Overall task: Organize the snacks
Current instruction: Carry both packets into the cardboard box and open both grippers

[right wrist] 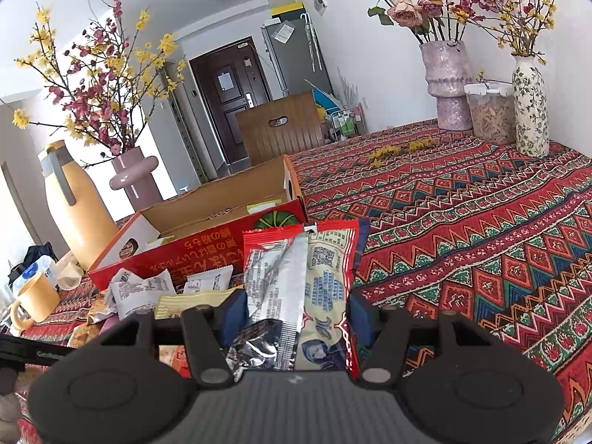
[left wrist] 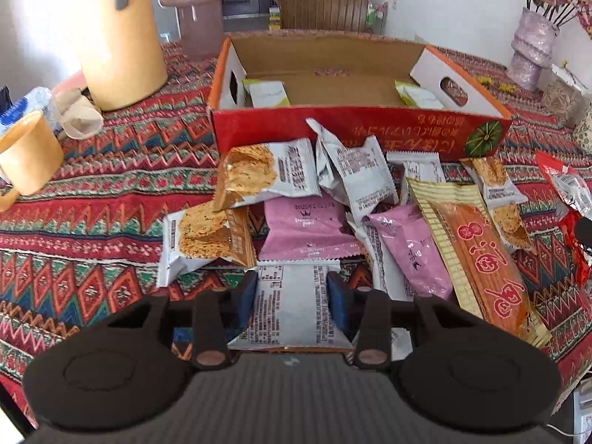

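Note:
A red cardboard box point(left wrist: 333, 131) stands open on the patterned tablecloth, with two green-white packets point(left wrist: 268, 94) lying inside. In front of it lies a pile of snacks: oat-cookie packets point(left wrist: 259, 177), pink packets point(left wrist: 307, 233) and a long gold-orange packet point(left wrist: 481, 259). My left gripper point(left wrist: 294, 296) is at the near edge of the pile, its blue pads pressed on the sides of a white printed packet point(left wrist: 292, 307). My right gripper point(right wrist: 294, 310) is shut on a red and silver snack packet point(right wrist: 314, 259), held up just right of the box point(right wrist: 207, 255).
A yellow jug point(left wrist: 118, 37), a yellow mug point(left wrist: 29, 151) and a pink vase point(left wrist: 201, 7) stand left of the box. Two flower vases point(right wrist: 447, 81) and a lidded container point(right wrist: 490, 111) line the far right wall. Bare tablecloth point(right wrist: 462, 222) stretches right of the box.

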Tool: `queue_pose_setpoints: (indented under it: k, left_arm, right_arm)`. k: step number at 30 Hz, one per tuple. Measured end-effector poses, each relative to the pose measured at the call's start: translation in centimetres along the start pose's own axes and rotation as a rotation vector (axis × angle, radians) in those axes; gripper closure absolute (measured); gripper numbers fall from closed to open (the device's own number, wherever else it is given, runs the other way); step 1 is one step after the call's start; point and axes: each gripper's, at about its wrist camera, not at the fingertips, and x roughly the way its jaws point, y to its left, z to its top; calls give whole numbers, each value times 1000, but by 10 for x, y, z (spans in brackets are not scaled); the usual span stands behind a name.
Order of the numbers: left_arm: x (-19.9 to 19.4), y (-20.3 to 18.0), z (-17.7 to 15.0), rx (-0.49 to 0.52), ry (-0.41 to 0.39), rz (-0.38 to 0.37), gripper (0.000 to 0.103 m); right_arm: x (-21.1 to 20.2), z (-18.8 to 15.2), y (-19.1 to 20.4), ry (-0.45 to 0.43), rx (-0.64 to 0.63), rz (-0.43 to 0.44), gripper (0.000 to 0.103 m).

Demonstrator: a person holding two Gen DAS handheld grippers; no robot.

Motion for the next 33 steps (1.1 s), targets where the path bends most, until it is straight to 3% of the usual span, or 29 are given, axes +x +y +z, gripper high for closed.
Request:
queue_pose_setpoints:
  k: [14,33]
  left_arm:
    - [-42,3,0,3,-208,-18,62]
    - [-29,-18,52,12,-330,-45,62]
  right_arm:
    - [-2,4,12,-15,-54,17,45]
    - [43,60,43,-80,-180,66,45]
